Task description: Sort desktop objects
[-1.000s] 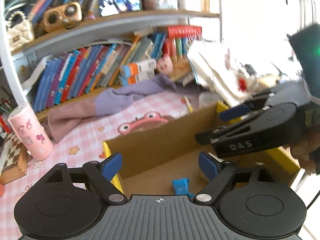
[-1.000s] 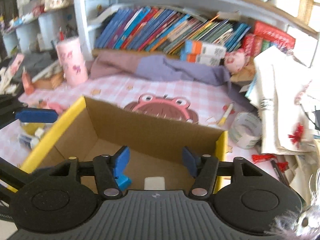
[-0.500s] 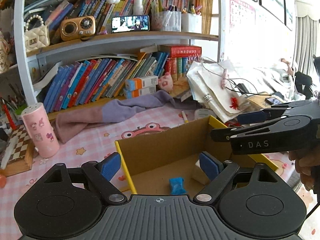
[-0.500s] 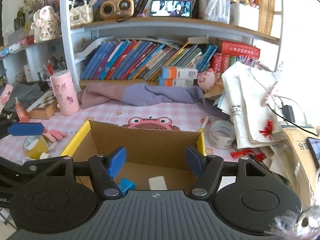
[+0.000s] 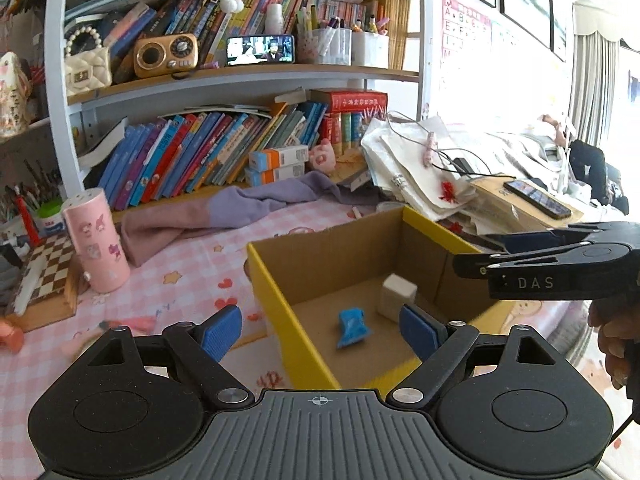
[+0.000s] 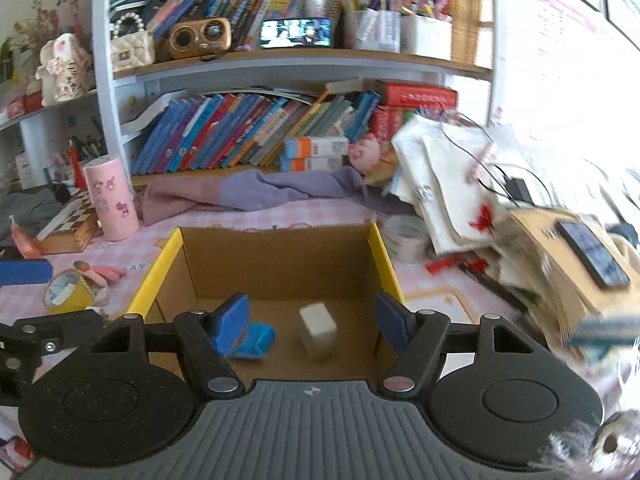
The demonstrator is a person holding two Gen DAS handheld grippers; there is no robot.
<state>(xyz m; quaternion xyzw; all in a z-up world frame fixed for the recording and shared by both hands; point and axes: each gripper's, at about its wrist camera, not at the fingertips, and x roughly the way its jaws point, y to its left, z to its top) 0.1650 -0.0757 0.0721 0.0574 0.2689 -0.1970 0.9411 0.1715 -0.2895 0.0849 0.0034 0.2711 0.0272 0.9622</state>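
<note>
Hovering over the cardboard box (image 6: 276, 256), left tongs (image 5: 320, 330) wide, empty, right tongs (image 6: 314, 322) opening, empty.

— What is that box (image 6: 276, 264) under my jaws made of?
— Plain brown corrugated cardboard, matt, with glossy yellow tape on its rim. Inside lie a crinkled blue wrapper (image 5: 352, 326) and a smooth, dull white block (image 6: 318, 330).
— And my own parts?
— Matt black plastic arms, ribbed housing, bright metal rivets, blue rubbery pads (image 5: 222, 332).
— The desk?
— A smooth pink checked cover (image 5: 188, 276), with soft purple cloth (image 6: 256, 192) bunched on it.
</note>
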